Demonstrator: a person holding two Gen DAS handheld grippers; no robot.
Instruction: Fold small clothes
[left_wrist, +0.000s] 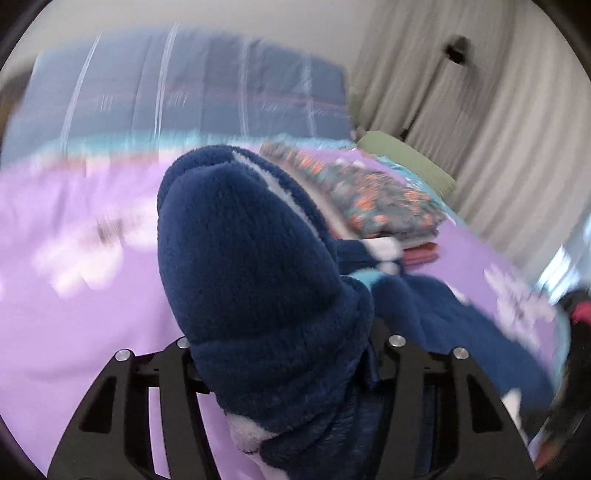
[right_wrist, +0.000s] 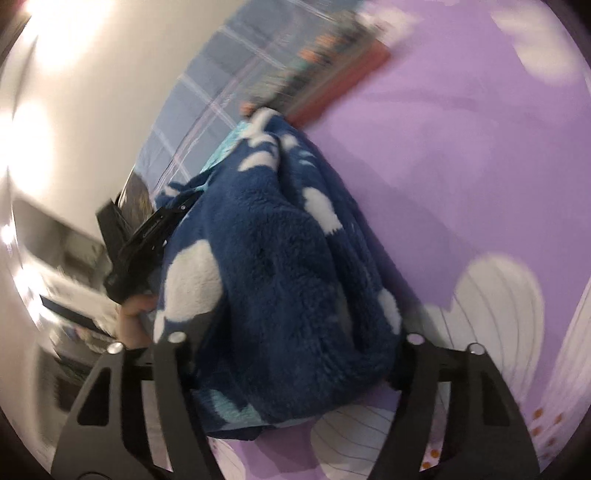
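A fluffy dark blue garment with white patches (left_wrist: 258, 280) hangs bunched over my left gripper (left_wrist: 284, 369), which is shut on it and holds it above the purple bedsheet (left_wrist: 74, 314). The same blue garment (right_wrist: 280, 280) fills the right wrist view, draped over my right gripper (right_wrist: 291, 365), which is shut on it. The fingertips of both grippers are hidden under the fleece. The left gripper (right_wrist: 147, 236) and the hand holding it show at the left of the right wrist view.
A stack of folded clothes (left_wrist: 373, 195), floral on top and red beneath, lies on the bed behind the garment; it also shows in the right wrist view (right_wrist: 332, 59). A green pillow (left_wrist: 406, 158), a blue plaid blanket (left_wrist: 184, 92) and grey curtains (left_wrist: 480, 129) stand behind.
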